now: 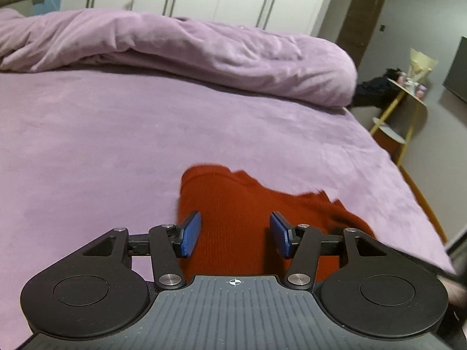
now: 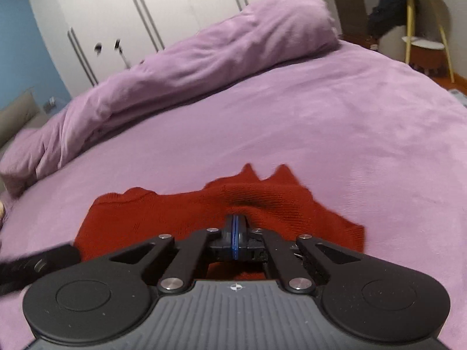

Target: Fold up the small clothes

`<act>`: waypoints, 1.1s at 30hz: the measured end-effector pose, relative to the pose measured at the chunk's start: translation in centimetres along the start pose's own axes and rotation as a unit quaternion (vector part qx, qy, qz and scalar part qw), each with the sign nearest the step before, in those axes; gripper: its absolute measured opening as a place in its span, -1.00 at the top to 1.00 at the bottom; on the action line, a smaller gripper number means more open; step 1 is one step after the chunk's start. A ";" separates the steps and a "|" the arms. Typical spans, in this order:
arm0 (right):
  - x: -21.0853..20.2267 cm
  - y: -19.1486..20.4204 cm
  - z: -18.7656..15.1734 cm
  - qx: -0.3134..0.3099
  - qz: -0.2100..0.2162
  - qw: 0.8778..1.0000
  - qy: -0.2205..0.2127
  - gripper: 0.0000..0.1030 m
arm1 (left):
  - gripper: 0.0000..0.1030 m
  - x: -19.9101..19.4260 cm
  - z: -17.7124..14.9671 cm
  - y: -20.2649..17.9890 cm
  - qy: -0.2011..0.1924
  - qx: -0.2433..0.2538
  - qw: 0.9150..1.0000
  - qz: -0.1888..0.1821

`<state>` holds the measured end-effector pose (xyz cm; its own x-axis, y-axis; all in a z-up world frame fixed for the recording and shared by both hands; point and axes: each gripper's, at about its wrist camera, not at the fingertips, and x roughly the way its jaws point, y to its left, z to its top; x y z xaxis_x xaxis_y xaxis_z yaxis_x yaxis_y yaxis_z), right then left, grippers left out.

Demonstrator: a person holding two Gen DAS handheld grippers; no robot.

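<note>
Two wrist views of one moment in folding a small rust-red ribbed knit garment (image 1: 233, 204) that lies crumpled on the mauve velvety bedcover (image 1: 116, 134), near the bed's near edge.

Left view: my left gripper (image 1: 235, 234) has its blue-padded jaws standing apart, over the garment's left part; cloth shows between them, but the pads do not press on it. The knit runs from under this gripper off to the right, so its long axis lies across my line of sight, roughly parallel to the bed edge.

Right view: my right gripper (image 2: 235, 233) has its jaws together, blue pads face to face. Red knit bunches directly ahead of the tips and below them (whether a pinch of fabric is caught between the pads I cannot tell). A dark blurred shape at the left margin is probably the other gripper.

Judgement: both hands are about equally near, one toward each end of the garment; the next move turns on finding a true edge or corner along that cross-wise axis.

Hard to read: the garment's kind, its hem and its neckline are lost in motion blur, and its near edge is hidden behind the gripper bodies. A rolled mauve duvet (image 1: 204, 46) lies well beyond.
</note>
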<state>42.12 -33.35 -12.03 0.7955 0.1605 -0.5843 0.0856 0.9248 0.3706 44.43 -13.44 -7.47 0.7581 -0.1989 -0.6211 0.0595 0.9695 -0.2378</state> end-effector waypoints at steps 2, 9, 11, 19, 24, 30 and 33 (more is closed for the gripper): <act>-0.3 -1.1 -0.4 0.009 -0.010 1.000 -0.016 1.00 | -0.16 1.4 -0.3 -0.4 -0.005 0.021 1.000 0.011; 0.2 -3.1 -1.9 0.009 0.017 0.998 -0.064 1.00 | -0.25 4.0 -2.4 -0.3 -0.011 0.053 0.998 0.033; 0.2 -2.7 -2.3 -0.007 0.010 0.997 -0.075 1.00 | -0.30 4.5 -2.5 -0.4 -0.011 0.052 0.998 0.035; 0.1 -2.5 -2.7 -0.012 0.009 0.996 -0.087 1.00 | -0.38 5.3 -2.3 0.1 -0.009 0.039 0.999 0.028; 0.3 -2.8 -3.0 -0.014 0.017 0.995 -0.097 1.00 | -0.39 5.4 -2.6 1.4 -0.019 0.013 1.000 0.004; -0.3 -2.0 -2.8 -0.030 0.004 0.994 -0.101 1.00 | -0.82 4.4 -2.6 2.3 0.004 0.021 0.999 0.039; -0.9 -1.5 -2.4 -0.036 -0.006 0.995 -0.093 1.00 | -0.82 2.5 -2.5 4.3 0.026 -0.021 0.999 -0.002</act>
<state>39.81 -34.01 -13.81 0.8923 0.0892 -0.4426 0.0581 0.9494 0.3086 44.91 -10.09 -11.93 0.7232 -0.2110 -0.6576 0.0340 0.9619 -0.2712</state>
